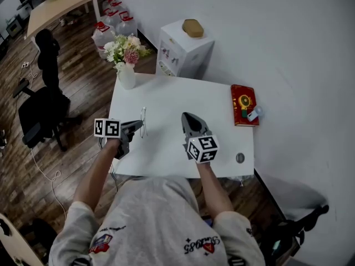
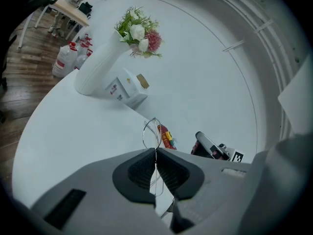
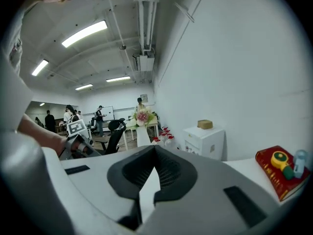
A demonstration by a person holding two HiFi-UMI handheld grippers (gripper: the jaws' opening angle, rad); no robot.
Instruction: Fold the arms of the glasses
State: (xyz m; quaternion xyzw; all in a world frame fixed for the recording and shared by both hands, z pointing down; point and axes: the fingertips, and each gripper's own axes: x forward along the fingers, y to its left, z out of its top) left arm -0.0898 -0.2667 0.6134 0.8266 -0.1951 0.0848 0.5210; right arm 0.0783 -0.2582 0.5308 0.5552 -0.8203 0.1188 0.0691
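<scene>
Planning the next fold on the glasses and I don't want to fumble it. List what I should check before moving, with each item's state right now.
1. Left gripper holds the glasses: ok, its fingers are closed on the thin wire frame.
2. Right gripper is free: ok, nothing is between its fingers.
3. Right fingers are open to take an arm: not ok, they are together.
4. Which arms are already folded: cannot tell, the wire is too thin to read.
5. Room around the glasses: ok, the vase and the red book stand well apart from them.
</scene>
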